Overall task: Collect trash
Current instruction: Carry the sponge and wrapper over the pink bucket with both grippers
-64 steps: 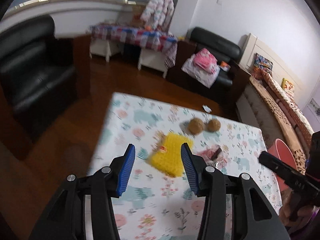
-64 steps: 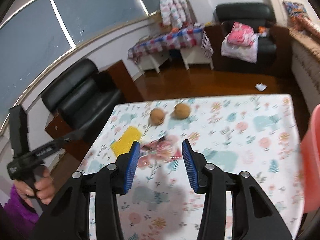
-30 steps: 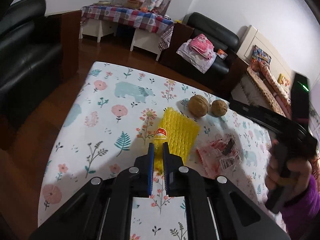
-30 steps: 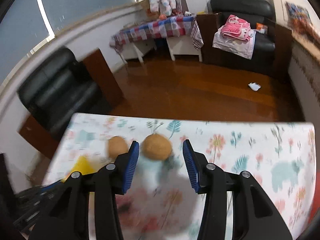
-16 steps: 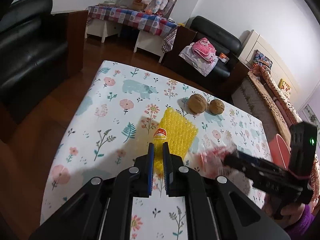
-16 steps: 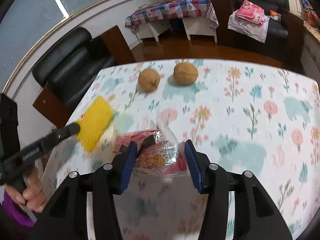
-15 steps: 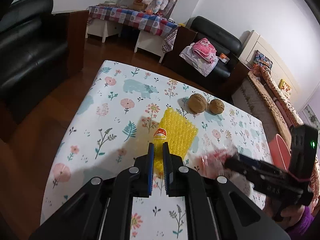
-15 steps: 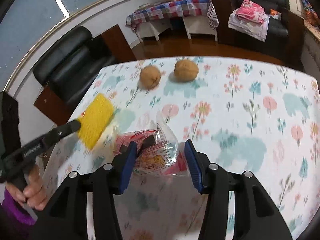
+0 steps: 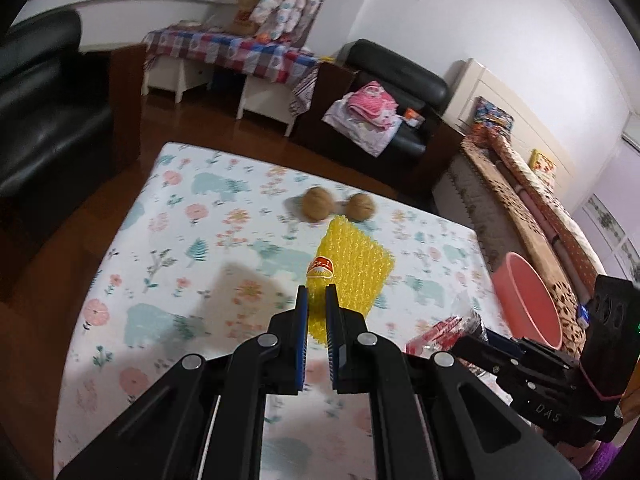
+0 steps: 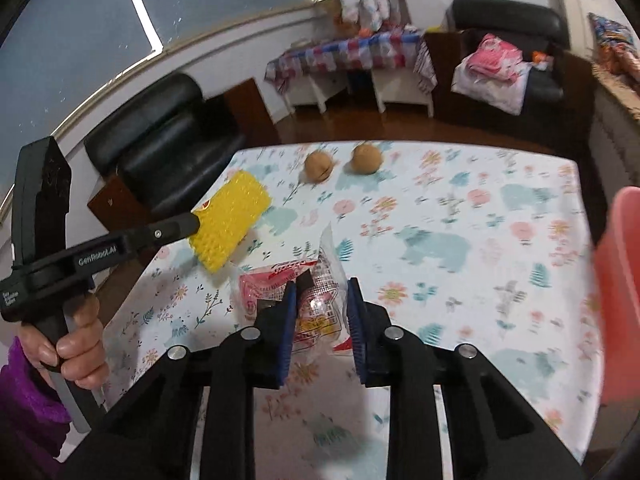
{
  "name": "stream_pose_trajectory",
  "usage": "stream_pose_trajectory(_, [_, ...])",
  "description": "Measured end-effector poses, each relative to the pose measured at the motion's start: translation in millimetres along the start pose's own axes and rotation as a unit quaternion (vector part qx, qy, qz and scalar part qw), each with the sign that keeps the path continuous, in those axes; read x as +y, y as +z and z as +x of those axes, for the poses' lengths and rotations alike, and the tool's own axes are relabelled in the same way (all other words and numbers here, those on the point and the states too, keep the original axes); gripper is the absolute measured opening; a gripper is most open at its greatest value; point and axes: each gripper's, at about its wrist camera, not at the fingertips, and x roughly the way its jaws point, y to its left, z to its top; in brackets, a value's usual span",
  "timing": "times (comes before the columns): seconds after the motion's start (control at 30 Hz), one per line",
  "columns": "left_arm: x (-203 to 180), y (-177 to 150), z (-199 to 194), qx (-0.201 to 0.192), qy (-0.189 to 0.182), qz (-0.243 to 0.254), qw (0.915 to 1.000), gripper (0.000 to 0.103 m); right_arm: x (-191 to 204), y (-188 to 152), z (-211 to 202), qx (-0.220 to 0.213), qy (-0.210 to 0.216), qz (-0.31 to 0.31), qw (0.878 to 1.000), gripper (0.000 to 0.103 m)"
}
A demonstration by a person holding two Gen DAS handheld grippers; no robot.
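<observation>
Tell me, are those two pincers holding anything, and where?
The left gripper pinches the yellow foam net by its near edge. The right gripper has just been closing around the clear snack wrapper.

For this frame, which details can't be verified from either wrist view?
- Pink bin: right wrist view cuts it at the edge and blurs it; contents unseen.
- Clear snack wrapper: print too small and blurred to read.
- Yellow foam net: near end hidden between left gripper fingers.
</observation>
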Motion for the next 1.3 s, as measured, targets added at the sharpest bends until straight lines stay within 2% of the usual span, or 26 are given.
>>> stream_pose_trajectory(0.43, [-81,-11,-16,-0.007,-0.009,0.037,0.9993,0.007,-33,-24,-71,-0.059,-0.06,0.027,0.996,0.025])
stream_pose_trajectory(0.73, [-137,-15,-9,-0.013,0.0,0.09,0.9959,0.007,-59,-35,-94,-0.08,-0.084,0.056,0.992,0.025])
stream_pose_trajectory(1.3, [-180,-13,18,0.001,0.0,0.118,0.993,0.008,-91,-39,-119,-0.106,-0.093,0.097,0.985,0.025])
